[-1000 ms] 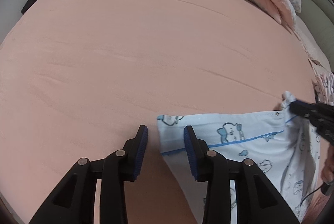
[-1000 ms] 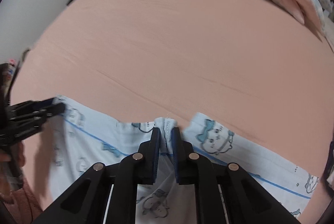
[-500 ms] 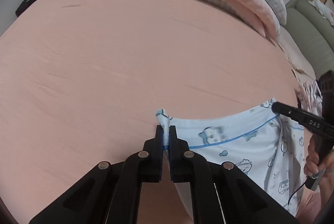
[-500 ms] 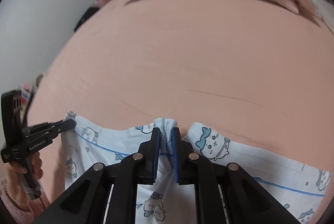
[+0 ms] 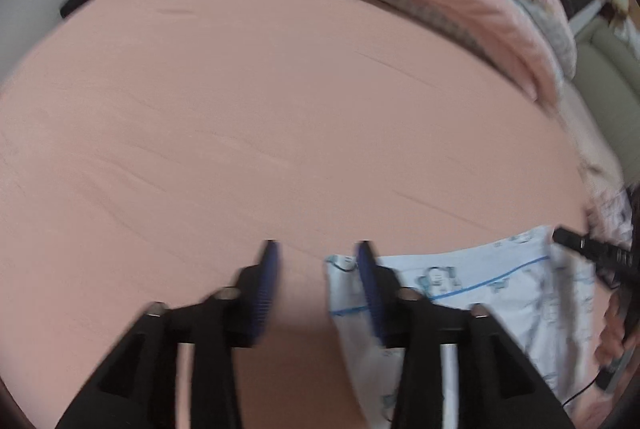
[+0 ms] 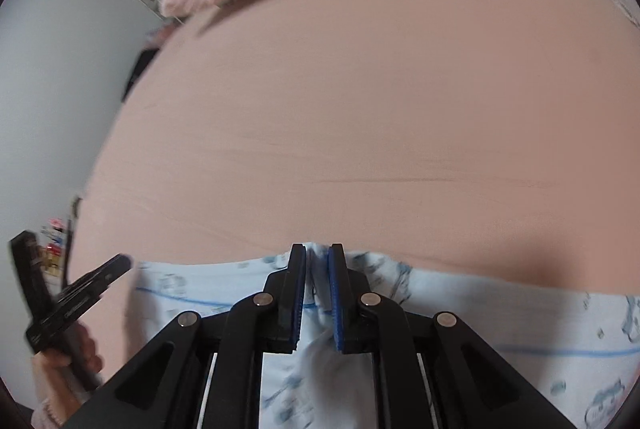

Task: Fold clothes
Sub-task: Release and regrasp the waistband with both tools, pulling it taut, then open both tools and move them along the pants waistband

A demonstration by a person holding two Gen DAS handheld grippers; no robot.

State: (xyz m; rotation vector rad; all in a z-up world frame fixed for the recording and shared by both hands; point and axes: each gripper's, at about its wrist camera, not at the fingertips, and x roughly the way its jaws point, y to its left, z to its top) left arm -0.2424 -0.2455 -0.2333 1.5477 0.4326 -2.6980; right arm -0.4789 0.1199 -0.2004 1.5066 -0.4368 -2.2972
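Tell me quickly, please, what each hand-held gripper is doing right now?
Left hand-held gripper: open, holding nothing.
Right hand-held gripper: closed on the light blue printed garment.

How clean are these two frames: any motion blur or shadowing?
Left wrist view: left gripper and printed garment are motion-smeared; the pink bedsheet is sharper. Right wrist view: right gripper crisp, garment print blurred, soft shadow at right.

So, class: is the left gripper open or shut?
Open: the left gripper has a wide gap between its fingers, with the garment edge beside it, not clamped.
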